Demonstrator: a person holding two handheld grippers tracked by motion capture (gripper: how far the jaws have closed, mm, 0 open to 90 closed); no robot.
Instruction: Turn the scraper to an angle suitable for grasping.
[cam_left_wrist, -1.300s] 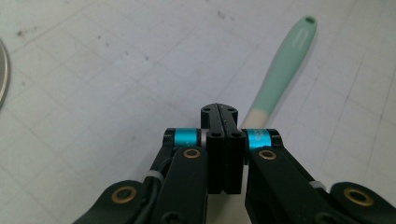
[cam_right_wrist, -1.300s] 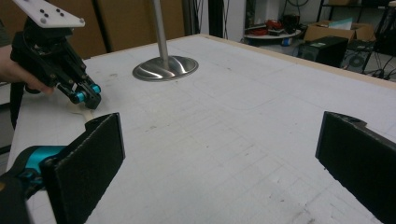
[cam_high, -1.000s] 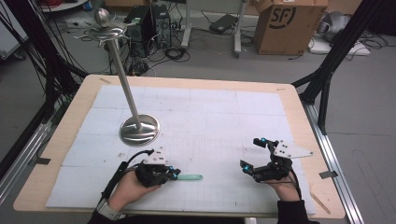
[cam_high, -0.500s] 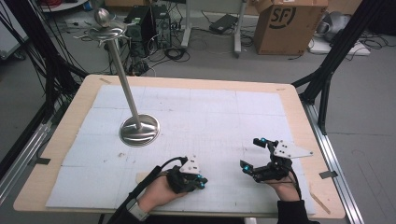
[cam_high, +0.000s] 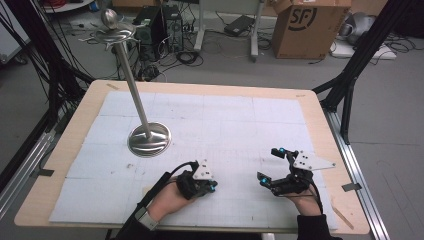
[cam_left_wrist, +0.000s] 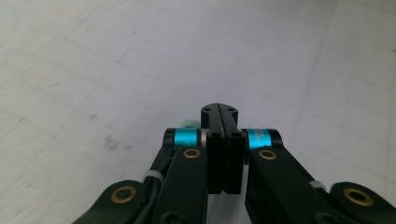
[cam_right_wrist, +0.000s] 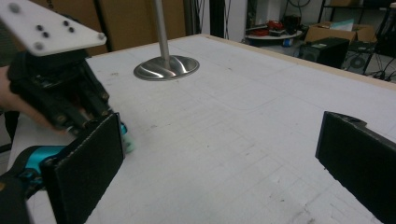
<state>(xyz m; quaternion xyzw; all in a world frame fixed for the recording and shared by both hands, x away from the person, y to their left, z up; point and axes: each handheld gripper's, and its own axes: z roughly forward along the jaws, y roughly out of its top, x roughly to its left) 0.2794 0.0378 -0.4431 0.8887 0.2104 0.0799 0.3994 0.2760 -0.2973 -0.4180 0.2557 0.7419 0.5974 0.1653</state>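
The table (cam_high: 320, 120) carries a white mat (cam_high: 235, 125). A metal stand (cam_high: 148, 139) rises from its round base at the left. The right gripper (cam_high: 272, 167) rests near the front edge, jaws wide apart and empty. The left gripper (cam_high: 214, 186) has its jaws pressed together; a small mint-green thing (cam_left_wrist: 190, 123) peeks out just beside them.

White gridded mat (cam_high: 240, 125), silver stand (cam_high: 149, 139), black-and-cyan left hand-held gripper (cam_left_wrist: 223, 122)
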